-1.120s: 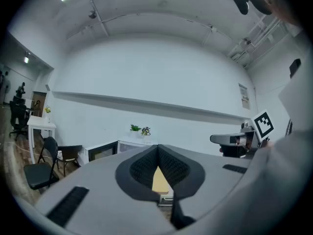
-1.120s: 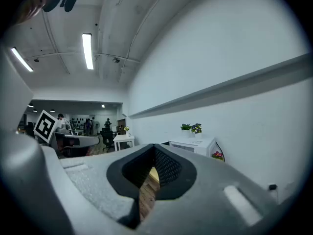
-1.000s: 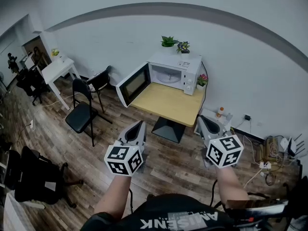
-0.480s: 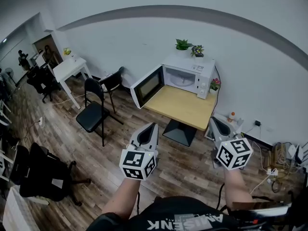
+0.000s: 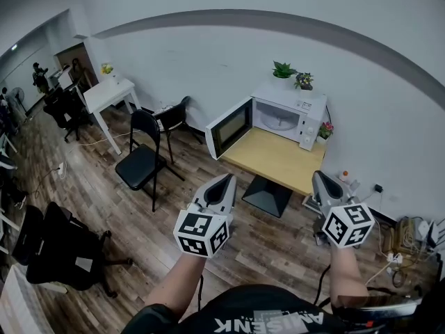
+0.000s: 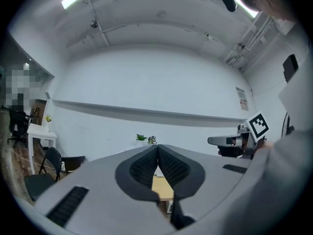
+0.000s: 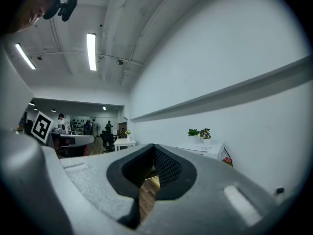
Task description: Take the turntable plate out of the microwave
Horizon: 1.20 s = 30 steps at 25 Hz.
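Observation:
The white microwave (image 5: 300, 110) stands at the back of a wooden table (image 5: 278, 162) against the wall, its door (image 5: 229, 127) swung open to the left. Inside it the pale turntable plate (image 5: 281, 123) shows faintly. Both grippers hang in the air over the floor, well short of the table. My left gripper (image 5: 224, 181) points at the table's near edge with its jaws shut and empty (image 6: 157, 150). To its right, my right gripper (image 5: 320, 178) is likewise shut on nothing (image 7: 153, 151). The microwave (image 7: 203, 150) also shows in the right gripper view.
Two black folding chairs (image 5: 142, 162) stand left of the table, a white side table (image 5: 108, 92) beyond them. Dark office chairs (image 5: 55, 249) sit at lower left. Cables and a power strip (image 5: 403, 232) lie on the floor at right. Potted plants (image 5: 292, 72) top the microwave.
Both grippers have travelled with the person across the floor towards the table, and the microwave has slid right in the head view. The jaws have stayed shut.

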Motion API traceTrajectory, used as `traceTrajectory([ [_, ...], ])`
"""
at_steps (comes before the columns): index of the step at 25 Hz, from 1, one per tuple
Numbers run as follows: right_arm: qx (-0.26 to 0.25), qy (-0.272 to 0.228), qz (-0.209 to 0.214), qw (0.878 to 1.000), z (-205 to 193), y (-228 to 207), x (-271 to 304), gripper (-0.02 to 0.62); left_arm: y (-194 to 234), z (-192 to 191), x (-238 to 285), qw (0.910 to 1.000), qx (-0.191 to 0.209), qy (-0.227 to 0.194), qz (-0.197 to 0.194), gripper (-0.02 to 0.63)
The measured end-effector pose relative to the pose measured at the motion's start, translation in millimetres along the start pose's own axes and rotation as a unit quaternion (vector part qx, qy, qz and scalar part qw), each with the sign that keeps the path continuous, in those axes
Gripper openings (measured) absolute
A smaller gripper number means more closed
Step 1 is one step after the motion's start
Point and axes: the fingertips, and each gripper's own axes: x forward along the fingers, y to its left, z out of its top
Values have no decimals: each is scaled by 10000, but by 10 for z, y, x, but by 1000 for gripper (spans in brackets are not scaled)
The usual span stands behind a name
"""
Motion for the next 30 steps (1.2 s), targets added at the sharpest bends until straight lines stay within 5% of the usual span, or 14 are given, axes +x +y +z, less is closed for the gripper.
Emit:
traceTrajectory([
  [11, -12, 7, 13, 10000, -82, 115, 426, 5, 504, -9, 65, 9998, -215, -10, 6, 2],
  [30, 15, 15, 1050, 9945, 149, -1271, 2492, 5, 1180, 152, 2018, 9950, -225, -102, 967, 3],
])
